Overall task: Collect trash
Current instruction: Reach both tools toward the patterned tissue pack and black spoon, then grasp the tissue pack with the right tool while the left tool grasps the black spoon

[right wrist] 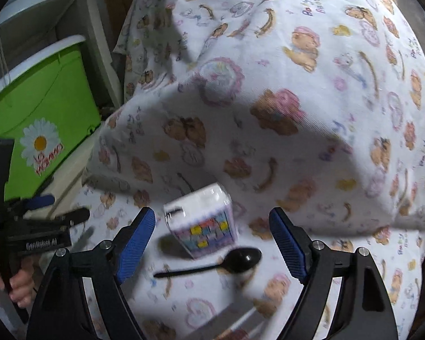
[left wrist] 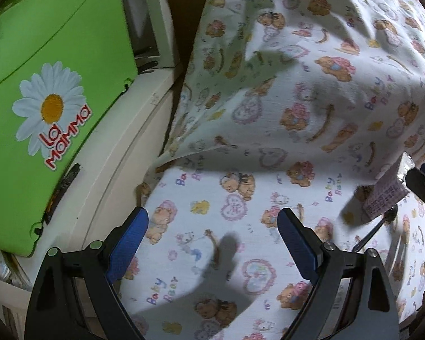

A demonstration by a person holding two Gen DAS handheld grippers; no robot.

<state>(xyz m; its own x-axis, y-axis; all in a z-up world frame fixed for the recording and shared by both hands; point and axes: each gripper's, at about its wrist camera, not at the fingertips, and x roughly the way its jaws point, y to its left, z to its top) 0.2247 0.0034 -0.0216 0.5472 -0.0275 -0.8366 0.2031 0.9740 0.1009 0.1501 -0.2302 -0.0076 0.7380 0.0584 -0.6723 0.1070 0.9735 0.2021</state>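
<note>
Seen from the right wrist: right hand-held gripper (right wrist: pixel 212 240) spread wide, jaws opening, nothing pressed between the blue pads; small printed pack (right wrist: pixel 204 221) tilted on the teddy-bear sheet (right wrist: pixel 311 70) just ahead, between the fingers' lines but touching neither; black plastic spoon (right wrist: pixel 226 262) lying flat just beside the pack, bowl toward the right finger. Also only here, at the left edge: left hand-held gripper (right wrist: pixel 42 218) from the side, fingers (right wrist: pixel 21 284) of the hand wrapped round its handle, and the green box (right wrist: pixel 48 107) with a daisy print standing in a white shelf. Seen from the left wrist: left hand-held gripper (left wrist: pixel 212 240) wide apart over bare sheet (left wrist: pixel 240 99), nothing held; green box (left wrist: pixel 56 56) large at left, lettering "La Mamma" readable here, blurred in the other view; pack (left wrist: pixel 388 195) at the far right edge, spoon (left wrist: pixel 382 223) mostly hidden beneath it, tip of the right hand-held gripper (left wrist: pixel 422 181) just beside them.
</note>
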